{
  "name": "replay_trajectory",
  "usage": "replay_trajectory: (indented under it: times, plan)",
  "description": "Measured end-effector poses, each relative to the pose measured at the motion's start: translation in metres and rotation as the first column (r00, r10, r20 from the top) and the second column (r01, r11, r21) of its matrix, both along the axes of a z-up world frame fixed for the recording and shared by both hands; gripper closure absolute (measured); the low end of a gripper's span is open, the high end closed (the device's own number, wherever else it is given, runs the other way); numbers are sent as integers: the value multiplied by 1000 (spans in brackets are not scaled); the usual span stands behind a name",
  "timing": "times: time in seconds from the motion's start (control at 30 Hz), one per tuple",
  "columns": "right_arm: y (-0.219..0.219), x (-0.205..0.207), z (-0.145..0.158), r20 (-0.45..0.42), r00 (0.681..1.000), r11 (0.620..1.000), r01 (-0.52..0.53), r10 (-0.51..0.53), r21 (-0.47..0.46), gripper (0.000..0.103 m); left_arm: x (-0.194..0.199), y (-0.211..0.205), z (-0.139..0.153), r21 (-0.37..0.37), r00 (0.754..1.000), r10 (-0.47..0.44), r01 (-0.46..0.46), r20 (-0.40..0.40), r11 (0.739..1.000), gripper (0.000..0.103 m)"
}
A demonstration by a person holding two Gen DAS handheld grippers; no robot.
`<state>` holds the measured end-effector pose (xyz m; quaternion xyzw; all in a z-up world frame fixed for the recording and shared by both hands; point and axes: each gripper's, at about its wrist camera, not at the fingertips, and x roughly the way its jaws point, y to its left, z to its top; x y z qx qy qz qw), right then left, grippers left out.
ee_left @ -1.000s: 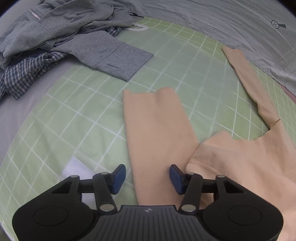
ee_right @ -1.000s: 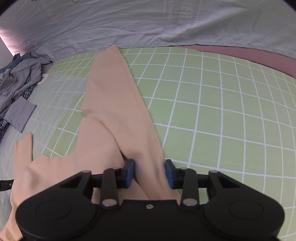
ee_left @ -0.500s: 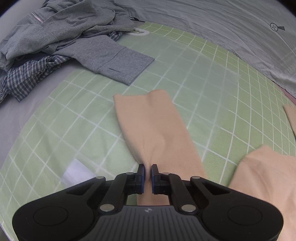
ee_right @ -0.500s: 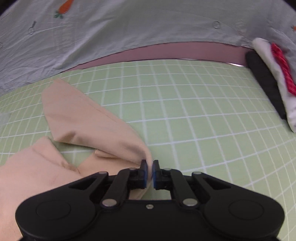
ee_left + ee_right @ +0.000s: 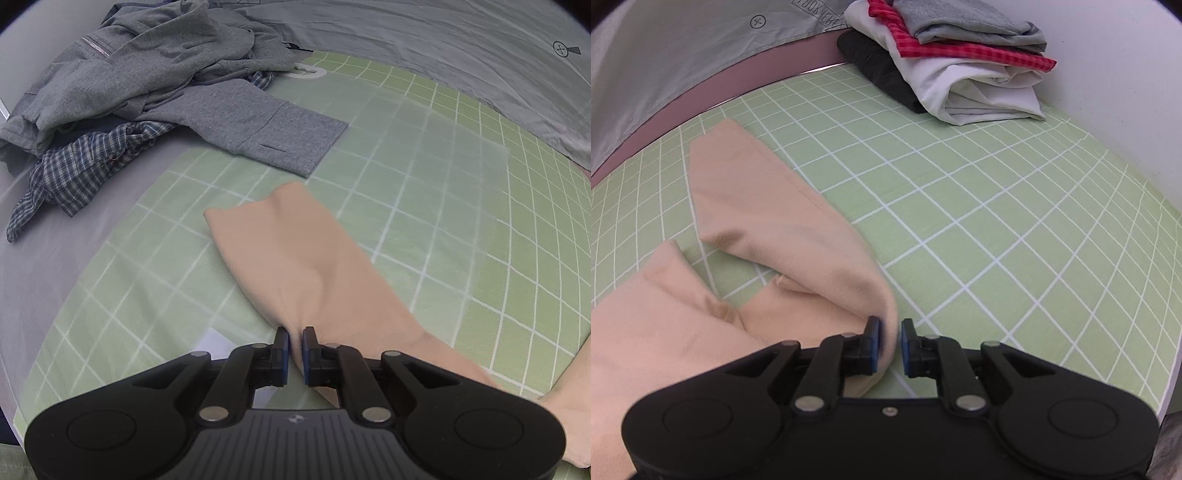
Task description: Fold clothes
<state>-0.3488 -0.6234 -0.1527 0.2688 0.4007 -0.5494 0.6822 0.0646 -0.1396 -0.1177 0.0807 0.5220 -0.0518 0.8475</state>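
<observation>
A green checked sheet carries the peach garment. The left tool pinches one sleeve; the right tool is opening, cloth still between its blue pads.

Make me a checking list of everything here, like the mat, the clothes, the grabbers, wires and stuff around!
Surface: green grid mat, partly covered by clothes.
Job's things: peach garment lies spread on the mat.
Clutter: gray hoodie heaped over plaid shirt; folded stack at the mat's far corner.
Grippers: left gripper shut on a peach sleeve; right gripper opening, peach fabric between its jaws against the left pad.
Cables: nothing seen.
Surroundings: gray sheet behind; white wall.
</observation>
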Motion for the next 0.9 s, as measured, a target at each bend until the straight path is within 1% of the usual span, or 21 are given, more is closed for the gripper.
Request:
replay_trajectory:
  times: [0.03,0.1,0.2,0.27,0.33,0.4,0.43,0.5,0.53,0.57,0.6,0.63,0.67,0.7,0.73,0.8,0.87,0.9]
  plan:
    - [4,4,0,2,1000,1000,-16,16,1,88,1,2,0,22,1000,5,-5,9,1000,93]
    - [10,15,0,18,999,999,-43,43,10,88,4,13,-1,69,999,28,-30,28,997,93]
    - [20,31,0,83,992,994,-94,90,46,88,12,39,-1,99,993,114,-118,41,988,93]
    - [32,47,0,116,983,986,-148,140,72,88,17,54,0,131,984,174,-178,45,975,93]
    - [46,66,0,139,968,970,-224,209,96,88,23,66,2,160,973,225,-230,49,960,93]
    - [63,86,0,163,939,939,-323,302,122,86,24,72,8,141,964,261,-266,49,954,91]
    - [70,95,0,172,922,919,-371,347,131,81,23,69,12,122,965,257,-261,51,958,91]
    - [81,107,5,152,898,897,-429,412,107,75,20,63,20,86,968,245,-249,57,965,76]
    - [85,111,7,146,888,887,-451,436,96,71,19,56,24,76,972,225,-229,62,970,73]
    - [83,110,10,157,890,892,-444,428,84,68,18,49,27,60,977,206,-209,64,976,67]
    - [80,108,13,172,893,899,-432,416,73,63,17,40,29,33,981,183,-185,59,982,63]
    - [73,103,17,198,902,914,-401,382,62,59,16,30,32,4,986,158,-159,53,987,61]
    - [66,97,20,225,910,928,-368,349,51,57,16,18,34,-29,991,128,-127,46,992,55]
    - [59,92,24,252,915,941,-335,315,42,53,14,6,34,-48,993,106,-104,42,993,50]
    - [51,86,27,277,920,954,-299,278,34,49,13,-6,35,-66,996,81,-78,37,995,49]
    - [29,78,26,291,933,973,-227,209,29,44,10,-36,33,-105,1000,-1,3,19,994,48]
    - [12,78,22,279,943,981,-194,180,23,44,5,-64,30,-139,996,-85,85,5,987,47]
    - [5,80,20,269,947,982,-188,175,20,44,3,-76,28,-153,994,-111,110,-1,982,47]
